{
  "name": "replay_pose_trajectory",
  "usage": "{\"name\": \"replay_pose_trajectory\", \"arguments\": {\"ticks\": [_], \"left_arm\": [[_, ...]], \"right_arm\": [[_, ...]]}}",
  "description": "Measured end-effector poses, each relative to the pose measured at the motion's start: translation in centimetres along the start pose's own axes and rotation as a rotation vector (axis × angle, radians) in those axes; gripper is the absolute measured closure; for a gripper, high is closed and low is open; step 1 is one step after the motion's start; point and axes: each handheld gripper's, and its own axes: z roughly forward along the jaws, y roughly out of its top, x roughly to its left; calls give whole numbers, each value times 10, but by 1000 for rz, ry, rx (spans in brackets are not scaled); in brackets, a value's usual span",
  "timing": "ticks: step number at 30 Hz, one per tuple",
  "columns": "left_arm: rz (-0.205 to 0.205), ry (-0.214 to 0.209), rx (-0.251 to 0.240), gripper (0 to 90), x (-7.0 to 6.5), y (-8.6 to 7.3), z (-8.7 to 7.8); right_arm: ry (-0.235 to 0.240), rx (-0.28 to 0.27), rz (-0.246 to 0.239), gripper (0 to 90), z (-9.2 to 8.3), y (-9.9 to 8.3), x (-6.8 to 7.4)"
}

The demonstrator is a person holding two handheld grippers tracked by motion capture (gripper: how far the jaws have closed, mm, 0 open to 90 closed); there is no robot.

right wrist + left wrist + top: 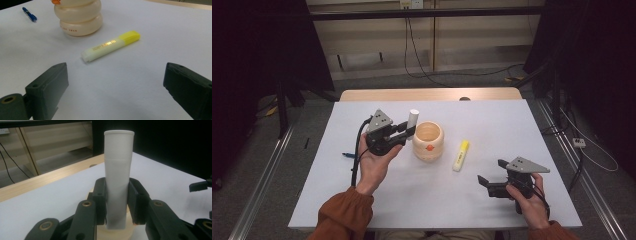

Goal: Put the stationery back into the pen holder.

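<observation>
High view shows the left claw (408, 131) pinching an upright white plastic tube (413, 118) just left of the cream ringed pot (428, 141), over its left rim; the right claw (490, 178) is spread nearer.

**Three cameras around the cream holder**

The high view looked forward and down from above the near table edge, with the cream holder (428, 141) near mid-frame. The left gripper view sat very close, just above the holder's rim (113, 231), facing the far table edge. The right gripper view looked low across the table toward the holder (79, 18), sharing the yellow highlighter (110, 45) beside it with the high view (460, 155).
</observation>
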Motion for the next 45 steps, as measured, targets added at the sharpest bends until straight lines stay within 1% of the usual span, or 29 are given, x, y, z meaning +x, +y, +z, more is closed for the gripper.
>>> {"name": "replay_pose_trajectory", "arguments": {"ticks": [3, 6, 11, 14, 17, 19, 20, 24, 25, 27, 29, 33, 36, 37, 39, 40, 45], "left_arm": [[-7, -9, -12, 708, -1, 3, 6], [-13, -16, -18, 708, -2, 5, 12], [-15, -13, -5, 708, -1, 10, 25], [-9, -17, -12, 708, -2, 13, 32], [22, -12, -13, 708, -3, 14, 40], [19, -13, -6, 708, -3, 14, 44], [11, -16, -7, 708, -3, 14, 47], [-3, -13, 2, 708, -1, 9, 55], [1, -10, 6, 708, 0, 9, 57], [-8, 0, 10, 708, 2, 7, 62], [-4, 10, 15, 708, 4, 5, 67], [-27, 5, 24, 708, 7, 1, 74], [-4, 4, 29, 708, 4, -2, 76], [-3, 4, 28, 708, 3, -3, 76], [9, -6, 32, 707, 3, -6, 77], [9, -12, 38, 707, 3, -8, 77], [-12, -14, 46, 707, 6, -17, 79]], "right_arm": [[3, 4, -5, 55, 0, 0, 0], [5, 3, 7, 54, 0, 0, 0], [4, 1, 8, 54, -1, 0, 0], [3, 0, 9, 54, -1, 0, 0], [1, 2, 14, 49, -1, 0, -1], [-2, 4, 16, 49, -1, 0, -1], [-2, 5, 16, 49, -1, 0, -2], [0, 6, 17, 48, -1, -1, -1], [1, 6, 16, 49, -1, 0, -1], [2, 7, 16, 48, -1, 0, -1], [2, 7, 18, 48, -1, 0, -1], [5, 10, 15, 48, -1, -1, -1], [5, 10, 17, 48, -1, -1, -1], [5, 10, 16, 48, -1, -1, -1], [3, 10, 17, 48, -2, -1, -1], [2, 10, 17, 48, -2, -1, -1], [5, 14, 17, 48, -1, -1, -1]]}}
